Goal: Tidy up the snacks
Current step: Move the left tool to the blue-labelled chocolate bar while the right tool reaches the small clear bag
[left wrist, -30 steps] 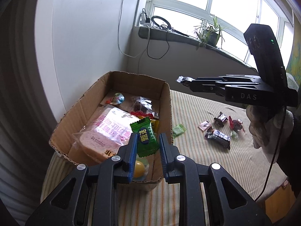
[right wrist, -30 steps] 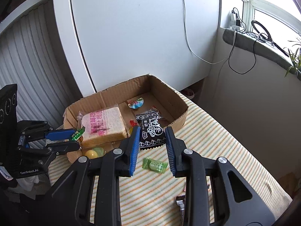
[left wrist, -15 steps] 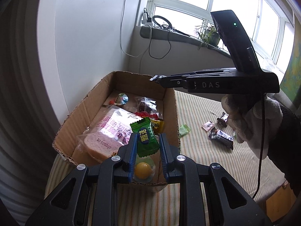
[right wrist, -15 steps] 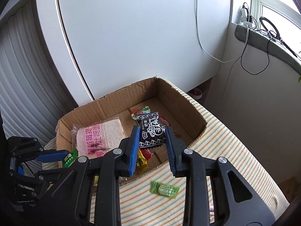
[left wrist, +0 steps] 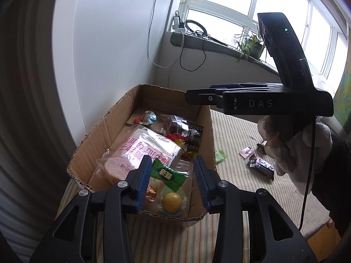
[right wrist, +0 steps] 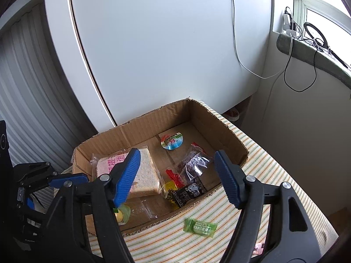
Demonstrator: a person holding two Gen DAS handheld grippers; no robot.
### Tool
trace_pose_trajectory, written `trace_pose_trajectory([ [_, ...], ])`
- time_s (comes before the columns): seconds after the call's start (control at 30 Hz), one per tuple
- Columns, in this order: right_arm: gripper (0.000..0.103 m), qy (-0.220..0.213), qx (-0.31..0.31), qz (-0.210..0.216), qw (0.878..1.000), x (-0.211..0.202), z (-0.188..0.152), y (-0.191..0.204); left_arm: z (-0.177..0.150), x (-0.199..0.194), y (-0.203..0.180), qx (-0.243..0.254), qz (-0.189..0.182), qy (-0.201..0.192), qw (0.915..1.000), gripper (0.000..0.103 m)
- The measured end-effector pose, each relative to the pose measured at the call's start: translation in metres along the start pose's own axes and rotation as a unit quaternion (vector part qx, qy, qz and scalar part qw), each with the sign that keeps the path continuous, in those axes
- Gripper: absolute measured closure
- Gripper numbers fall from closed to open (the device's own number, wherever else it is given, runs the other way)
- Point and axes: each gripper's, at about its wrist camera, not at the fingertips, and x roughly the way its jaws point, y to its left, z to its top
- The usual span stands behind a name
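A cardboard box (left wrist: 208, 131) (right wrist: 223, 127) on the striped table holds a bread pack (left wrist: 144, 149) (right wrist: 142, 171), a yellow jelly cup (left wrist: 172, 201) and several small snacks. My left gripper (left wrist: 173, 175) is open over the box's near end. A green candy packet (left wrist: 167, 174) lies loose between its fingers, touching only the left pad. My right gripper (right wrist: 175, 171) is open and empty over the box. The black cookie packet (right wrist: 188, 192) (left wrist: 194, 135) lies in the box below it.
A green candy (right wrist: 200, 226) (left wrist: 220, 155) lies on the tablecloth beside the box. A pink candy (left wrist: 246, 152) and a dark bar (left wrist: 261, 167) lie further right. A white panel (right wrist: 153, 43) stands behind the box. A windowsill with cables (left wrist: 197, 37) lies beyond.
Both grippers opened. The right gripper let go of the black cookie packet, which now lies in the box. The left gripper released the green packet, which tilted over.
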Motion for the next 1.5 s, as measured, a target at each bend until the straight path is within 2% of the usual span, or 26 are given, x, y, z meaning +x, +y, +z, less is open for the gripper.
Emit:
trace_pose_trajectory([
  [0.03,0.029,-0.001,0.001,0.0,1.0,-0.002,0.0,0.0,0.0,0.0,-0.001,-0.001,0.001,0.001,1.0,0.064],
  [0.1,0.021,-0.007,0.003,-0.001,1.0,-0.006,-0.002,-0.002,0.001,0.0,-0.002,0.0,0.002,0.001,1.0,0.064],
  [0.17,0.019,-0.012,0.005,-0.004,1.0,-0.011,-0.002,-0.002,0.001,0.0,-0.005,0.001,0.001,0.001,1.0,0.064],
  [0.63,0.018,-0.021,0.013,-0.025,0.999,-0.053,-0.022,-0.014,0.0,-0.007,-0.023,0.007,-0.008,-0.004,0.9999,0.064],
  [1.0,0.018,-0.025,0.055,-0.072,0.996,-0.114,-0.071,-0.06,-0.003,0.003,-0.064,0.025,-0.045,0.004,0.9987,0.064],
  [1.27,0.018,-0.013,0.083,-0.115,0.99,-0.146,-0.116,-0.101,-0.012,0.023,-0.099,0.032,-0.077,0.028,0.9961,0.064],
  [1.5,0.018,-0.011,0.129,-0.116,0.985,-0.167,-0.154,-0.131,-0.018,0.038,-0.13,0.044,-0.095,0.049,0.9934,0.063],
])
